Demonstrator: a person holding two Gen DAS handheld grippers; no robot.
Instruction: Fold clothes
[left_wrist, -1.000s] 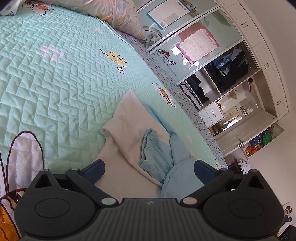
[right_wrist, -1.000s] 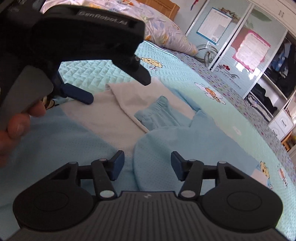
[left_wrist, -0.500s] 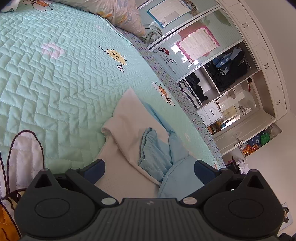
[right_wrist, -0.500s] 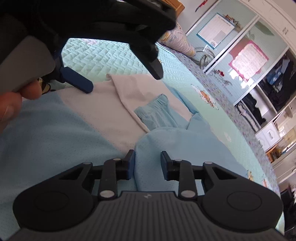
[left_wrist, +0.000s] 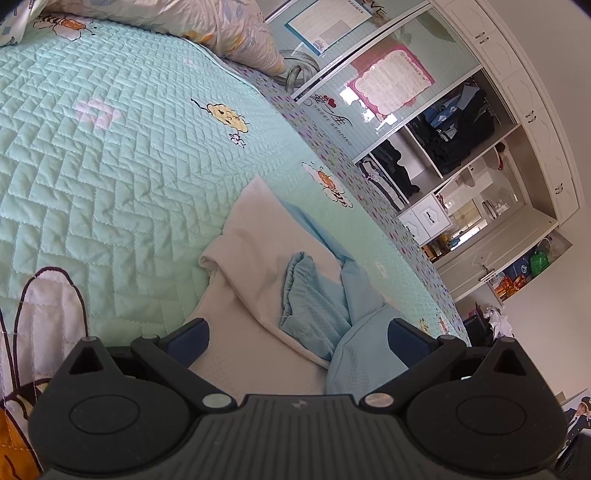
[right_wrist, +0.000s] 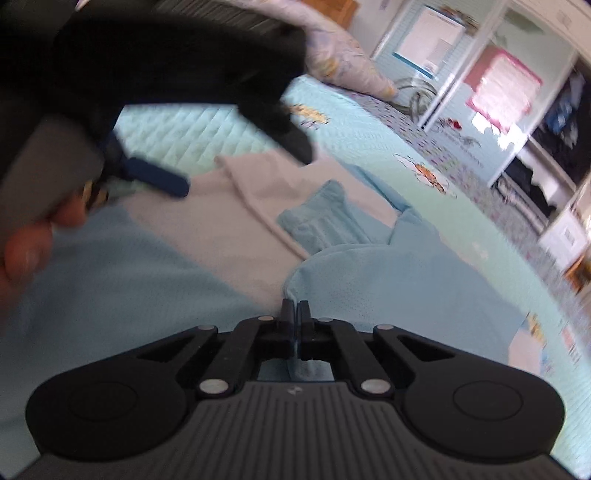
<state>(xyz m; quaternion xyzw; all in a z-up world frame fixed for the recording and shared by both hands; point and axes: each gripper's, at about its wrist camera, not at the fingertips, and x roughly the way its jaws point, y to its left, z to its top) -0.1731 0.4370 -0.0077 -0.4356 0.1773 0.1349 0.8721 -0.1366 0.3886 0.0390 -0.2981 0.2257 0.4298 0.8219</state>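
A bed (left_wrist: 122, 155) carries everything — its cover is a mint-green quilt stitched in a herringbone pattern, printed with small cartoon bees (left_wrist: 227, 118) and edged along the far side with a dotted purple border (left_wrist: 354, 162). A floral pillow (left_wrist: 207, 26) lies at the head end. Nearer the camera, a garment (left_wrist: 258, 266) in white and light-blue panels lies crumpled on the quilt — one white part folded over, a gathered blue cuff (left_wrist: 306, 291) on top of it.

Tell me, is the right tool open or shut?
Shut. The right tool has just closed, its fingers nearly meeting, pinching the folded edge of the light blue garment on the bed.
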